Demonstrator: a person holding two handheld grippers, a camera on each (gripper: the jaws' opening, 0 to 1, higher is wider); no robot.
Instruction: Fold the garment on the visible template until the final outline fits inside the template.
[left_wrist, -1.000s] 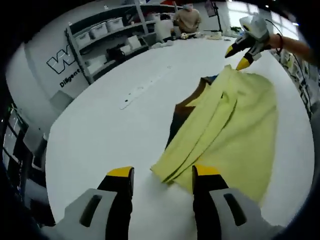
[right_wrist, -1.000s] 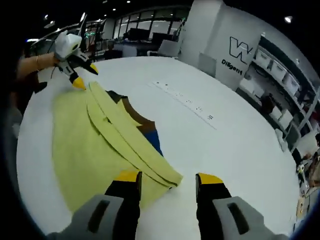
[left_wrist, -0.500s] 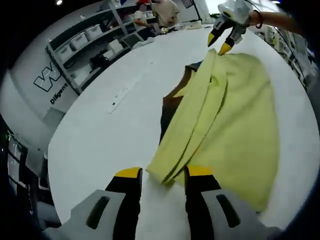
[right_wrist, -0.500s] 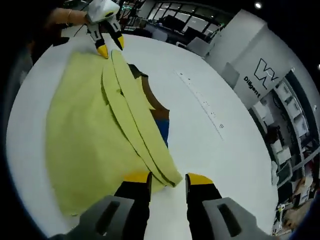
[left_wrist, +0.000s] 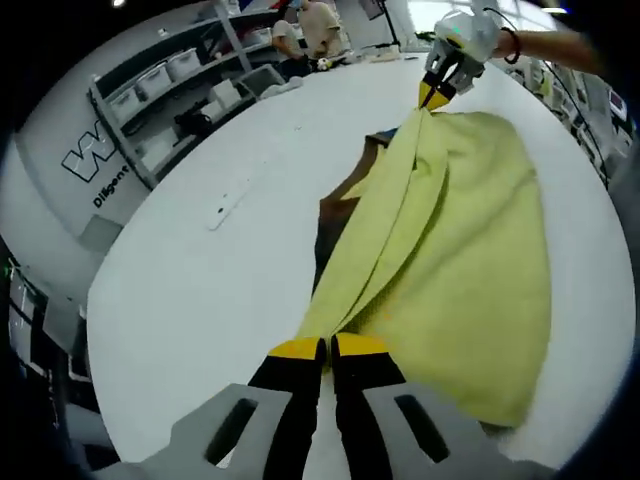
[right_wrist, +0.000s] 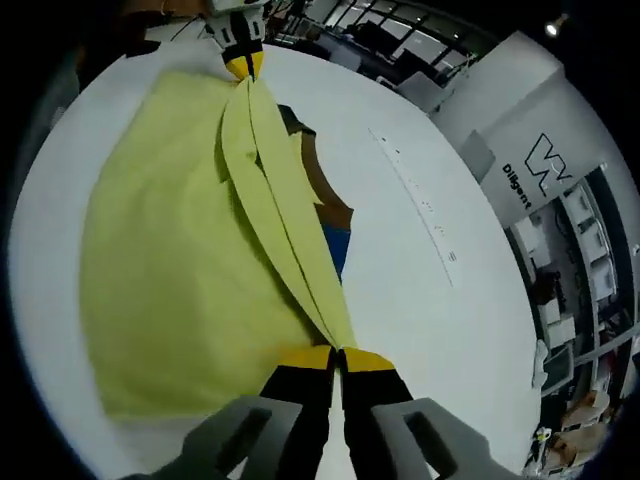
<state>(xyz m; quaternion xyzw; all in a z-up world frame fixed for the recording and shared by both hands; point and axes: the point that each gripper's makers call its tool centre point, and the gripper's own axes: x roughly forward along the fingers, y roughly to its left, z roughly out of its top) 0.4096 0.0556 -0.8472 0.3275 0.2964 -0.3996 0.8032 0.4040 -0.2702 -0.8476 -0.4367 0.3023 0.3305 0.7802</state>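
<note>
A pale yellow garment (left_wrist: 470, 240) lies on a white table, its folded edge running as a long ridge between the two grippers. My left gripper (left_wrist: 328, 350) is shut on the near end of that edge. The other gripper (left_wrist: 437, 92), held by a hand, pinches the far end. In the right gripper view my right gripper (right_wrist: 338, 358) is shut on the garment (right_wrist: 170, 250) at its end, and the left gripper (right_wrist: 244, 62) grips the far end. A dark brown and blue template (left_wrist: 345, 205) shows from under the garment; in the right gripper view the template (right_wrist: 325, 215) lies beside the ridge.
The white table (left_wrist: 200, 270) stretches wide to the left of the garment. Shelves with bins (left_wrist: 180, 90) and a person (left_wrist: 318, 22) stand past its far edge. A line of small marks (right_wrist: 425, 205) crosses the table right of the template.
Both grippers went from open beside the folded edge to shut on its two ends. The edge has been drawn taut into a straighter ridge between them.
</note>
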